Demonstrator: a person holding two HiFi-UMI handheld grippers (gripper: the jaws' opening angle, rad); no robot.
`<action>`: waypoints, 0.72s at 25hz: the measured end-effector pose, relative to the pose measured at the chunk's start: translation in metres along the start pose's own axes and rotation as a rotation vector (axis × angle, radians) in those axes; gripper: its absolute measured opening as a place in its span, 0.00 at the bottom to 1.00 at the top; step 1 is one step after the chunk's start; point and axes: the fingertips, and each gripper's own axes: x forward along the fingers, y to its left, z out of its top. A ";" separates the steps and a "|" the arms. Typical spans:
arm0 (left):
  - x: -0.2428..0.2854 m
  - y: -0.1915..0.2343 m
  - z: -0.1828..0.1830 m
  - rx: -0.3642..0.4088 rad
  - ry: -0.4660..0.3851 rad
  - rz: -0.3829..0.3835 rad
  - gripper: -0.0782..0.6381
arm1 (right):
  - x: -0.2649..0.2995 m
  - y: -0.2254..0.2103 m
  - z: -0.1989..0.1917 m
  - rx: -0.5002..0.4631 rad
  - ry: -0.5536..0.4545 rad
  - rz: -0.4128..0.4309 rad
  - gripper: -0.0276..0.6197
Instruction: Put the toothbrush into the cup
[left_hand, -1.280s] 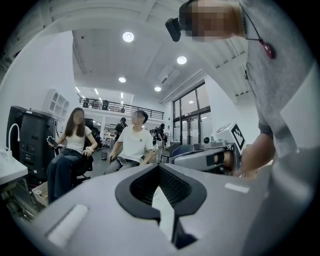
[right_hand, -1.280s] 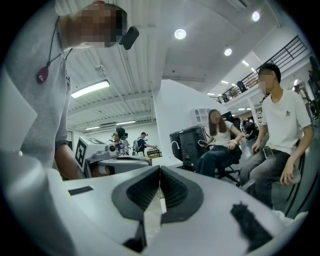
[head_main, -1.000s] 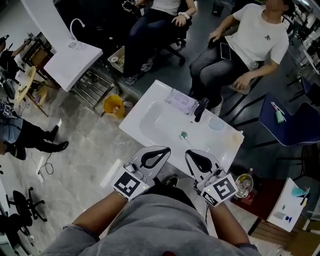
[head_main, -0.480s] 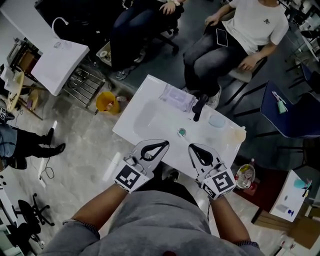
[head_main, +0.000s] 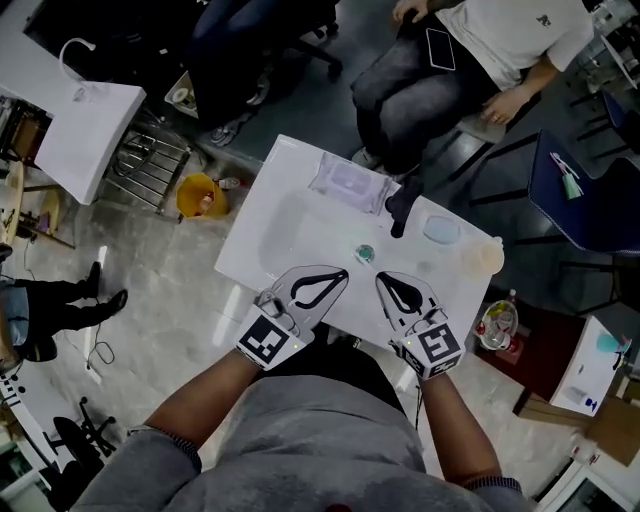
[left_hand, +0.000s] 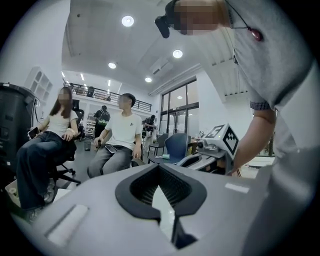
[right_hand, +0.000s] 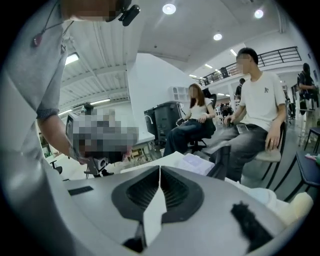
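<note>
A toothbrush is light and thin, with a hard, smooth handle, so I think it could slip or roll. The best place to pinch it is likely the middle of the handle, not the soft bristles. I can't pick it out for sure. A small green thing (head_main: 365, 253) lies on the white sink (head_main: 290, 235) just past the fingertips, between the two grippers, but it is too little to tell what it is. A pale round thing (head_main: 440, 230) sits farther out from the right fingers, beside the black tap (head_main: 400, 210). It may be the cup.

The left gripper (head_main: 344, 272) has its fingers (left_hand: 125, 192) closed, tips touching, with nothing between them. The right gripper (head_main: 380, 277) is closed and empty too. Both hang over the near edge of the sink and seem to touch nothing.
</note>
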 end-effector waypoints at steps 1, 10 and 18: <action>0.004 0.005 -0.004 -0.005 -0.001 -0.004 0.12 | 0.005 -0.005 -0.007 0.005 0.012 -0.006 0.07; 0.037 0.036 -0.062 -0.001 0.054 -0.052 0.12 | 0.049 -0.034 -0.083 0.051 0.161 -0.041 0.07; 0.066 0.055 -0.100 -0.024 0.078 -0.063 0.12 | 0.082 -0.049 -0.140 0.084 0.297 -0.008 0.07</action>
